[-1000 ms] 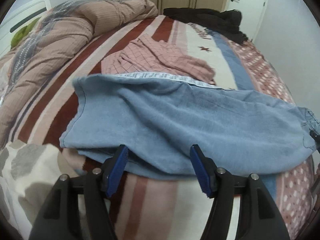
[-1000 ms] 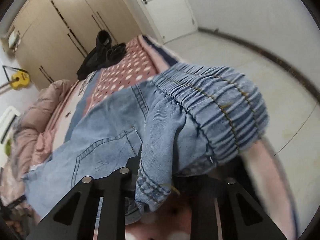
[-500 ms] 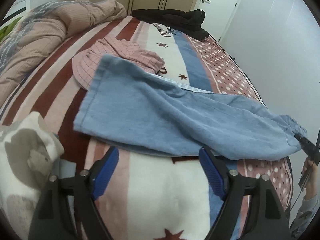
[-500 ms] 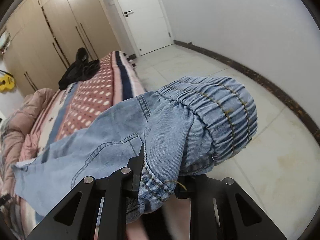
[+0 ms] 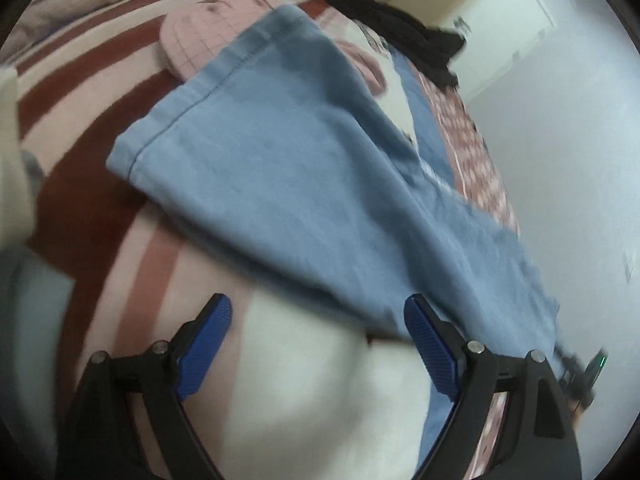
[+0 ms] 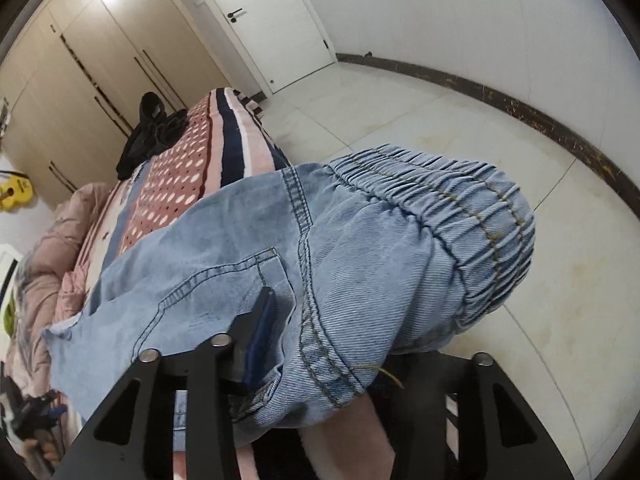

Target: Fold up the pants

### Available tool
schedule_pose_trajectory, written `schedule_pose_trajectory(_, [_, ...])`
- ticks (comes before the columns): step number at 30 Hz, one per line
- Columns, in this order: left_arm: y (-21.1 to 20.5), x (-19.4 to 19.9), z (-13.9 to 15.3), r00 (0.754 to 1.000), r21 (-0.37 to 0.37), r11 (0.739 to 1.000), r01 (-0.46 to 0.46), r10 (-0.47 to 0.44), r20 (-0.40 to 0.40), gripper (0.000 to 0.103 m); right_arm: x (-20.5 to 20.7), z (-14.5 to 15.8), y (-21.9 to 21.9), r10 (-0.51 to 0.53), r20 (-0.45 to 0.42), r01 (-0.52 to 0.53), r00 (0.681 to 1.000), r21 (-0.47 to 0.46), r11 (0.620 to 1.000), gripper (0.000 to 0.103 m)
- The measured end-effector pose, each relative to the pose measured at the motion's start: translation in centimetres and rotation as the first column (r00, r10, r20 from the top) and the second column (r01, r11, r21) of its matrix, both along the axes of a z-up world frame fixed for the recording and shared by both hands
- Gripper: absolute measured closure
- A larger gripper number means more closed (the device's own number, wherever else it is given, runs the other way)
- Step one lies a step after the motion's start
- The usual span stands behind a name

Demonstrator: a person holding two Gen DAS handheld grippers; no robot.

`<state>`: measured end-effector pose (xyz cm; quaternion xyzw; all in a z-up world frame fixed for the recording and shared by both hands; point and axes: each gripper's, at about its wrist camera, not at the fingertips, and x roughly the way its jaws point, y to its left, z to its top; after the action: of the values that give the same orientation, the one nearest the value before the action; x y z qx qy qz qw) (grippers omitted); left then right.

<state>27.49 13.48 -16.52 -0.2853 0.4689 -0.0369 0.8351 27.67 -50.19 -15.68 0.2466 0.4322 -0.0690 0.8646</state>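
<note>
Light blue denim pants (image 5: 304,184) lie stretched across the striped bed blanket (image 5: 132,240), leg hems at the far left, waist toward the right. My left gripper (image 5: 318,334) is open and empty, just short of the pants' near edge. My right gripper (image 6: 304,344) is shut on the pants' (image 6: 360,264) elastic waistband end, which bunches over it at the bed's edge; only the left finger (image 6: 260,320) shows. The right gripper also shows small in the left wrist view (image 5: 580,372).
A pink checked garment (image 5: 192,40) lies under the pants' hems. Black clothes (image 5: 400,36) sit at the far end of the bed (image 6: 224,132). A rumpled pink duvet (image 6: 40,248) lies along the far side. A tiled floor (image 6: 520,144), a wardrobe and a door are beyond.
My left gripper has pulled back off the pants, swung right and tilted; it stays open. My right gripper has kept hold of the waistband and pulled it out past the bed's edge.
</note>
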Motion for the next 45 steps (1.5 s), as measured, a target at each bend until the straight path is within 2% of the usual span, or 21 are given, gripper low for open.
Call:
schedule_pose_trajectory(5, [1.3, 2.0, -0.4, 0.991, -0.068, 0.991, -0.114, 0.118, 0.057, 0.017, 0.1, 0.1, 0.3, -0.009, -0.001, 0.009, 1.0, -0.009, 1.0, 0.056])
schedule_pose_trajectory(8, [1.5, 3.2, -0.5, 0.982, -0.067, 0.984, -0.167, 0.172, 0.076, 0.018, 0.1, 0.4, 0.2, -0.021, 0.011, 0.021, 1.0, -0.015, 1.0, 0.055])
schedule_pose_trajectory(10, [1.4, 3.8, -0.3, 0.977, -0.013, 0.98, -0.2, 0.2, 0.078, 0.047, 0.3, 1.0, 0.5, -0.027, 0.022, 0.027, 0.999, -0.04, 0.999, 0.057])
schedule_pose_trajectory(11, [1.5, 4.1, -0.2, 0.975, 0.006, 0.978, -0.21, 0.209, 0.072, 0.077, 0.4, 1.4, 0.7, -0.029, 0.029, 0.031, 0.999, -0.063, 0.998, 0.063])
schedule_pose_trajectory(12, [1.6, 4.4, -0.3, 0.977, 0.002, 0.979, -0.205, 0.204, 0.062, 0.09, 0.5, 2.0, 1.1, -0.03, 0.037, 0.034, 0.999, -0.099, 0.995, 0.073])
schedule_pose_trajectory(14, [1.6, 4.3, 0.1, 0.978, 0.009, 0.98, -0.199, 0.198, 0.067, 0.097, 0.6, 3.5, 2.0, -0.023, 0.071, 0.035, 0.997, -0.168, 0.985, 0.082])
schedule_pose_trajectory(15, [1.4, 3.8, 0.8, 0.977, 0.047, 0.979, -0.197, 0.192, 0.089, 0.098, 0.7, 4.8, 2.9, -0.005, 0.1, 0.027, 0.995, -0.214, 0.976, 0.085])
schedule_pose_trajectory(17, [1.5, 2.8, 2.1, 0.974, 0.108, 0.974, -0.199, 0.185, 0.13, 0.098, 0.9, 6.6, 4.4, 0.029, 0.146, 0.013, 0.989, -0.276, 0.961, 0.087])
schedule_pose_trajectory(20, [1.2, 1.7, 3.9, 0.97, 0.135, 0.972, -0.193, 0.169, 0.172, 0.098, 1.7, 10.0, 8.3, 0.132, 0.218, -0.039, 0.967, -0.384, 0.922, 0.087])
schedule_pose_trajectory(24, [1.0, 1.5, 4.8, 0.977, 0.16, 0.975, -0.157, 0.129, 0.169, 0.098, 2.9, 12.9, 16.2, 0.347, 0.258, -0.162, 0.902, -0.542, 0.825, 0.087])
schedule_pose_trajectory(25, [1.0, 1.5, 4.9, 0.978, 0.165, 0.974, -0.152, 0.123, 0.171, 0.098, 3.2, 13.2, 19.3, 0.43, 0.253, -0.219, 0.867, -0.583, 0.782, 0.087])
schedule_pose_trajectory(27, [1.1, 1.7, 4.8, 0.979, 0.175, 0.974, -0.141, 0.112, 0.17, 0.098, 3.5, 12.9, 23.4, 0.537, 0.212, -0.311, 0.816, -0.624, 0.717, 0.087])
schedule_pose_trajectory(30, [1.1, 1.8, 4.5, 0.982, 0.162, 0.978, -0.132, 0.107, 0.156, 0.098, 3.9, 10.6, 30.1, 0.688, 0.081, -0.487, 0.721, -0.648, 0.586, 0.087])
schedule_pose_trajectory(31, [1.3, 1.8, 4.3, 0.982, 0.154, 0.979, -0.13, 0.107, 0.154, 0.098, 3.9, 9.0, 32.5, 0.728, 0.019, -0.544, 0.685, -0.651, 0.529, 0.087])
schedule_pose_trajectory(35, [1.6, 1.5, 3.9, 0.984, 0.151, 0.981, -0.124, 0.102, 0.148, 0.098, 3.7, 4.4, 37.1, 0.799, -0.101, -0.686, 0.592, -0.584, 0.434, 0.087])
schedule_pose_trajectory(37, [1.4, 1.6, 3.7, 0.985, 0.157, 0.98, -0.12, 0.098, 0.144, 0.098, 3.0, 2.1, 38.8, 0.805, -0.152, -0.689, 0.574, -0.62, 0.375, 0.087])
schedule_pose_trajectory(39, [1.3, 1.6, 3.5, 0.986, 0.161, 0.98, -0.116, 0.093, 0.14, 0.098, 2.2, 0.8, 39.4, 0.805, -0.174, -0.68, 0.567, -0.651, 0.338, 0.083])
schedule_pose_trajectory(41, [1.3, 1.6, 3.3, 0.987, 0.159, 0.981, -0.112, 0.091, 0.134, 0.098, 1.8, 0.3, 39.5, 0.806, -0.176, -0.674, 0.565, -0.662, 0.328, 0.079])
schedule_pose_trajectory(44, [1.7, 1.6, 2.9, 0.987, 0.134, 0.984, -0.12, 0.104, 0.121, 0.097, 1.6, -0.1, 39.0, 0.816, -0.192, -0.693, 0.545, -0.652, 0.309, 0.071])
schedule_pose_trajectory(45, [1.8, 1.7, 2.8, 0.987, 0.128, 0.984, -0.12, 0.104, 0.118, 0.096, 1.3, 0.0, 38.8, 0.825, -0.197, -0.704, 0.53, -0.645, 0.299, 0.066])
